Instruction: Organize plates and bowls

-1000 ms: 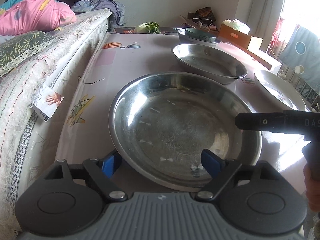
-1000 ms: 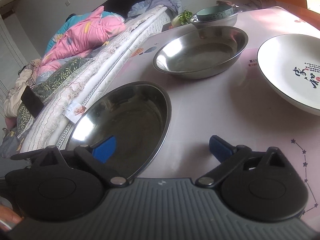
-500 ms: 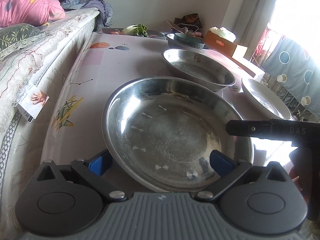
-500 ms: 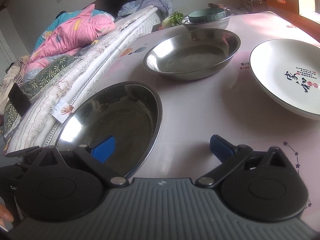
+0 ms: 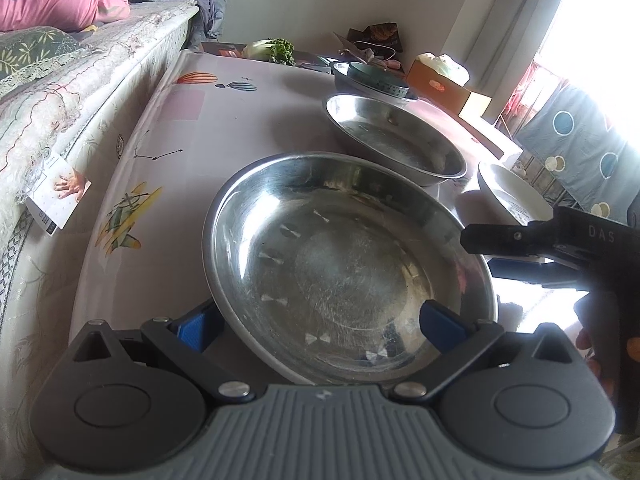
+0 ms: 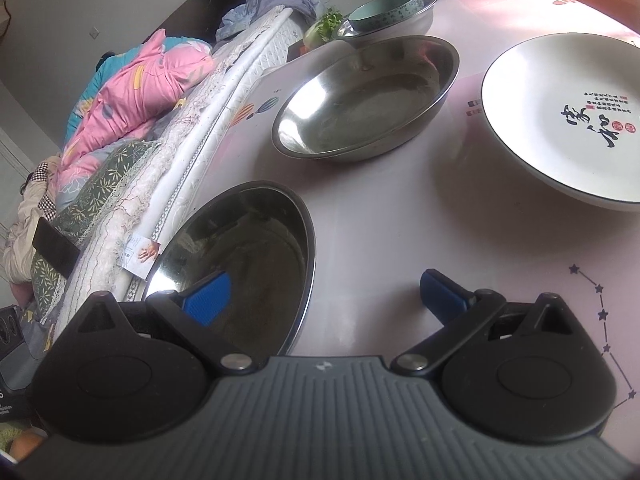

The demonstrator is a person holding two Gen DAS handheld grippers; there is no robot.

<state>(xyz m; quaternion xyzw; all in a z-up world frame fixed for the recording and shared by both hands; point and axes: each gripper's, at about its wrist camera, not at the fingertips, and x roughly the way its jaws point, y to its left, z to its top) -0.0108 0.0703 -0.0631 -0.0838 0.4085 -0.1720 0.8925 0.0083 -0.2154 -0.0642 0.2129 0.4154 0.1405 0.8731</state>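
A wide steel dish (image 5: 348,264) lies on the pink table near its front edge. My left gripper (image 5: 318,324) is open around the dish's near rim, one blue pad outside it and the other above its inside, neither pressing. My right gripper (image 6: 324,296) is open too, its left finger over the same dish (image 6: 248,248) and its right finger over bare table; from the left wrist it (image 5: 480,252) shows side-on at the dish's right rim. Beyond lie a second steel dish (image 6: 368,96), a white plate (image 6: 568,120) with calligraphy, and a teal bowl (image 6: 384,12) inside a steel bowl.
A bed's mattress edge (image 5: 80,120) with a pink quilt (image 6: 136,96) runs along the table's left side, a paper tag (image 5: 60,196) hanging from it. At the far end are a leafy vegetable (image 5: 272,50) and a cardboard box (image 5: 444,88). Blue fabric (image 5: 580,152) hangs at the right.
My left gripper's jaws have spread a little wider around the near dish's rim. Both views have tilted slightly as the wrists turned. The dishes have not moved.
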